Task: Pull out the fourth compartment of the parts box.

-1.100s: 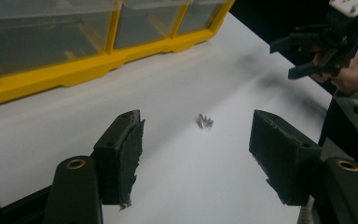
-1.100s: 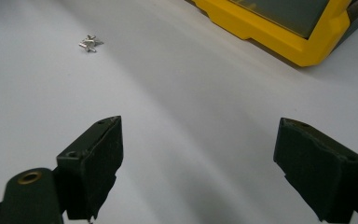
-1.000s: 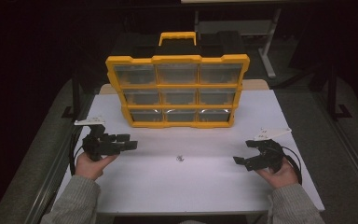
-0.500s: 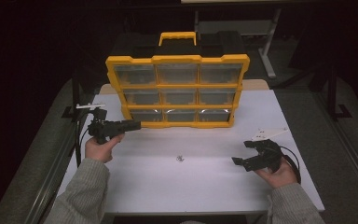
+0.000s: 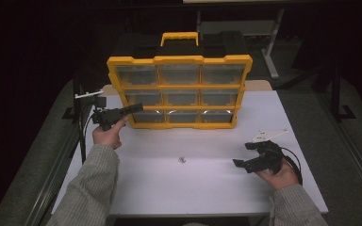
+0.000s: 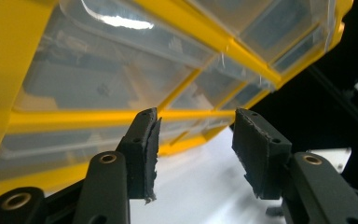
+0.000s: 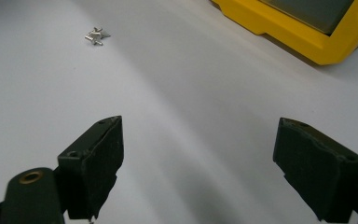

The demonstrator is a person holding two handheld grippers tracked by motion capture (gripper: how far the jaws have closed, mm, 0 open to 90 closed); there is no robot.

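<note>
A yellow organiser case (image 5: 179, 92) with clear-lidded compartments stands upright at the back of the white table (image 5: 193, 193). My left gripper (image 5: 139, 108) is level and points right, its tips at the case's lower left corner. In the left gripper view the yellow frame (image 6: 98, 116) looms just beyond the left gripper (image 6: 196, 140). Its jaws have just been closing, with a gap still between them and nothing in it. My right gripper (image 5: 241, 154) rests low at the front right, wide open and empty (image 7: 198, 154). A small cluster of metal screws (image 5: 183, 160) (image 7: 96, 36) lies mid-table.
The case has a yellow carry handle (image 5: 179, 37) on top, and its bottom edge (image 7: 298, 32) sits near the right gripper. A black post (image 5: 78, 122) stands along the table's left edge. Dark floor surrounds the table.
My left hand has moved forward and right, up to the case's lower left corner, and its jaws have narrowed. The right hand and the screws have not moved.
</note>
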